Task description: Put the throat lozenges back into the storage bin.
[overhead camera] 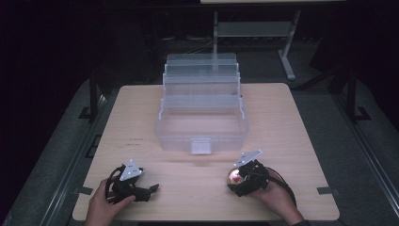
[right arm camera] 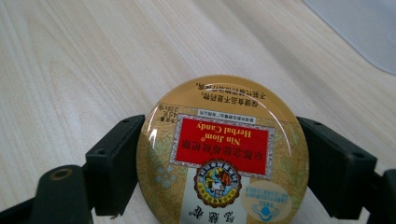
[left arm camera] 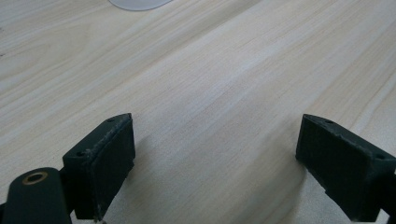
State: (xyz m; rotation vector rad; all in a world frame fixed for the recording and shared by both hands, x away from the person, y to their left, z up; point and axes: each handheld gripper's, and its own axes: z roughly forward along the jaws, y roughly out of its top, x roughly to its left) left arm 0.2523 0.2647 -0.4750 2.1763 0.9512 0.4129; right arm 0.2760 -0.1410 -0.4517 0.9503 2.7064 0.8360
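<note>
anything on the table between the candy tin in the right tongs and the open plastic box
Nothing visible. The right tongs hold the candy tin, and bare table lies between it and the clear tiered box. The box's own front wall and latch face the tin.

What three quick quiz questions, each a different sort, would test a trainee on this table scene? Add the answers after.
1. True or false: the left gripper holds something between its jaws.
2. What does the right gripper hold? A: a bottle, B: a round candy tin, C: a sponge.
3. Fill in: the clear plastic organiser box on the wooden table stands with its tiers ____.

Key
1. False; the jaws stand apart over bare wood.
2. B; the label reads Nin Jiom Herbal Candy.
3. Open, stepped back.
</note>
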